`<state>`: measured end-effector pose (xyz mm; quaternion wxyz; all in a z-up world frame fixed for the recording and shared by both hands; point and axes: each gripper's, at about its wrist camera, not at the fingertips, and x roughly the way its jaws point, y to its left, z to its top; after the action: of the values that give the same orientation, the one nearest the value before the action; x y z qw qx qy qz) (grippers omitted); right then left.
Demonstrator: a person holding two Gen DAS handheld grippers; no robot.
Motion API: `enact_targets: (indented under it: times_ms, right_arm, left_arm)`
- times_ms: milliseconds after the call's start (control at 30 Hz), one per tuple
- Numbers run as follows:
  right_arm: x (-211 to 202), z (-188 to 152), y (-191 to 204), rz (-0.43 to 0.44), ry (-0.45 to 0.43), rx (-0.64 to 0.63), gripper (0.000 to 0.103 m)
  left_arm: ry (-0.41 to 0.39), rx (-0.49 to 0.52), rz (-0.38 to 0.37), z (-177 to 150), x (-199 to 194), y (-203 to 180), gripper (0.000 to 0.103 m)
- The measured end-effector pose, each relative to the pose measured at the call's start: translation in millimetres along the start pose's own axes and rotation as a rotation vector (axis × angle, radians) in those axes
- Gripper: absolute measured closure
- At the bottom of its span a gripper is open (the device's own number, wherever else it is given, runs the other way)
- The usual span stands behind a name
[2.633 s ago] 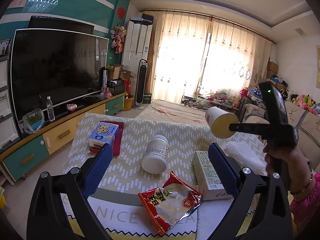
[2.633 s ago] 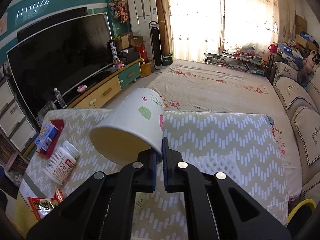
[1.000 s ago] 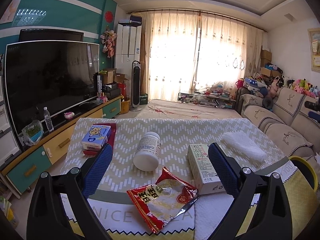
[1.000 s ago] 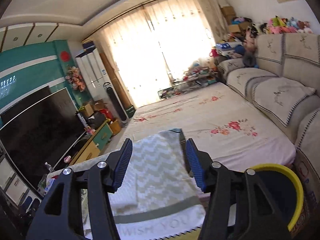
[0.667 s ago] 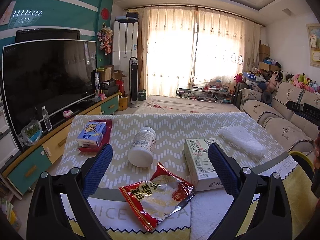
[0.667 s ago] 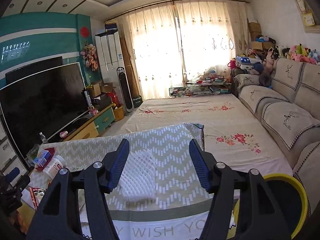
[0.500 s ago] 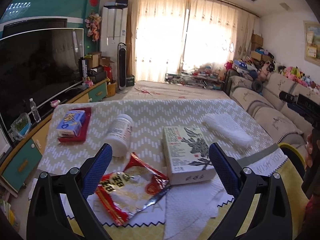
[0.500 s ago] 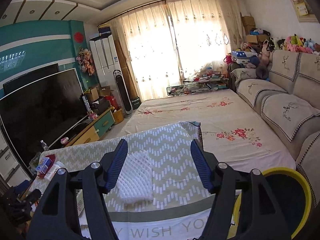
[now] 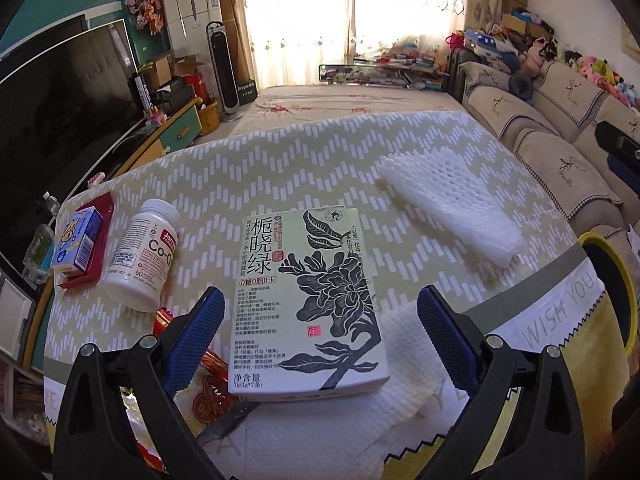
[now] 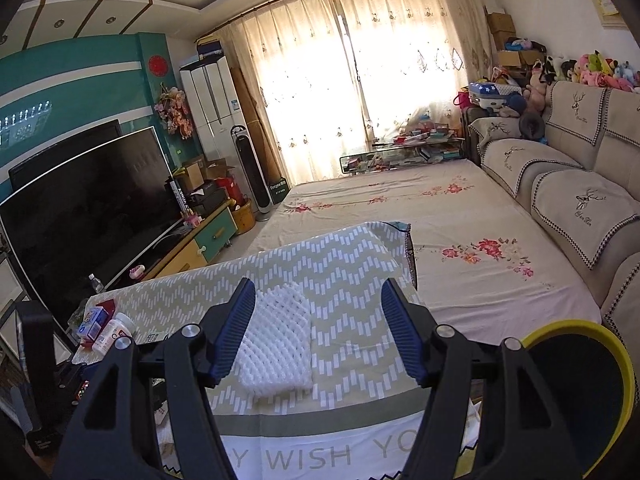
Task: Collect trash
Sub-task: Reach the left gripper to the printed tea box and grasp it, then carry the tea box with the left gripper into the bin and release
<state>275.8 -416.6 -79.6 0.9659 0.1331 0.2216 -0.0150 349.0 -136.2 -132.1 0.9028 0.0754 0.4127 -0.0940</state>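
My left gripper [image 9: 318,322] is open, its jaws on either side of a pale green tea box [image 9: 308,300] that lies flat on the table. A red snack wrapper [image 9: 204,392] lies under the box's left corner. A white pill bottle [image 9: 142,260] lies on its side to the left. A white foam net [image 9: 450,204] lies to the right; it also shows in the right wrist view [image 10: 278,344]. My right gripper [image 10: 318,332] is open and empty above the table's near right end. A yellow-rimmed bin [image 10: 576,396] stands at the right.
A blue carton on a red packet [image 9: 82,244] lies at the table's left edge. The chevron cloth [image 9: 320,152] covers the table. A TV and cabinet [image 10: 92,204] are at the left, a sofa [image 10: 580,200] at the right, a flowered bed [image 10: 440,232] beyond.
My right gripper let go of the paper cup near the bin and swung back toward the table, open. My left gripper moved forward and right, down over the tea box.
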Motion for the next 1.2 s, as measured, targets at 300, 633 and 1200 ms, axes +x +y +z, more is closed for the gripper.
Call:
enact_targets:
  times_ms: [300, 633, 1200]
  right_arm:
    - [3, -1, 4, 0.025, 0.027, -0.004, 0.040]
    - [9, -3, 4, 0.017, 0.049, -0.007, 0.039]
    - [-45, 18, -46, -0.078, -0.034, 0.048, 0.039]
  left_arm:
    - [0.083, -0.013, 0.029, 7, 24, 5, 0.016]
    - [0.050, -0.023, 0.009, 10, 6, 6, 0.030]
    - [-0.201, 0.137, -0.176, 1, -143, -72, 0.030]
